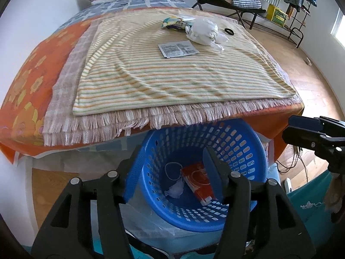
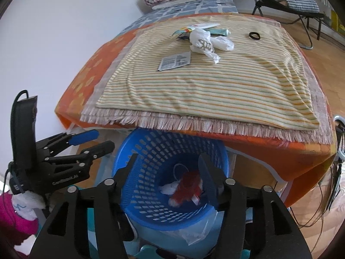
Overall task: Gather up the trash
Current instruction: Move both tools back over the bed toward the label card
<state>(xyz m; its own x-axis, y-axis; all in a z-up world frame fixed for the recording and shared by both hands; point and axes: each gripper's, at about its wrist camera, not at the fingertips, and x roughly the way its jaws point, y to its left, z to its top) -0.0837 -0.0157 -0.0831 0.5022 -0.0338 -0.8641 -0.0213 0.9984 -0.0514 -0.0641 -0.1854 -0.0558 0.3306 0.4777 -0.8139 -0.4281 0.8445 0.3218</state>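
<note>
Left gripper (image 1: 172,161) and right gripper (image 2: 167,166): both hang over the blue basket (image 1: 248,149), jaws spread, nothing between the pads. No earlier view to compare.

Bed, ahead of and above both tools: striped towel (image 1: 172,75) on top, trash on its far half.
- Crumpled white plastic bag (image 1: 203,31), well beyond the fingertips. Probably light, soft, collapses under a pinch; best taken at a bunched fold.
- Flat printed sachet (image 1: 177,49), nearest piece. Thin, likely slick, lies flush on the cloth; take it by an edge or corner.
- Colourful wrapper (image 1: 172,22) behind the bag, partly covered.
- Black ring (image 1: 229,30), right of the bag. Trash or not, cannot tell.

Directly below the fingertips, in the basket: red packet (image 1: 197,180), white scrap (image 1: 175,191), thin loop (image 1: 172,171). In the right wrist view the packet is blurred. Basket base hidden by the grippers' bodies.
</note>
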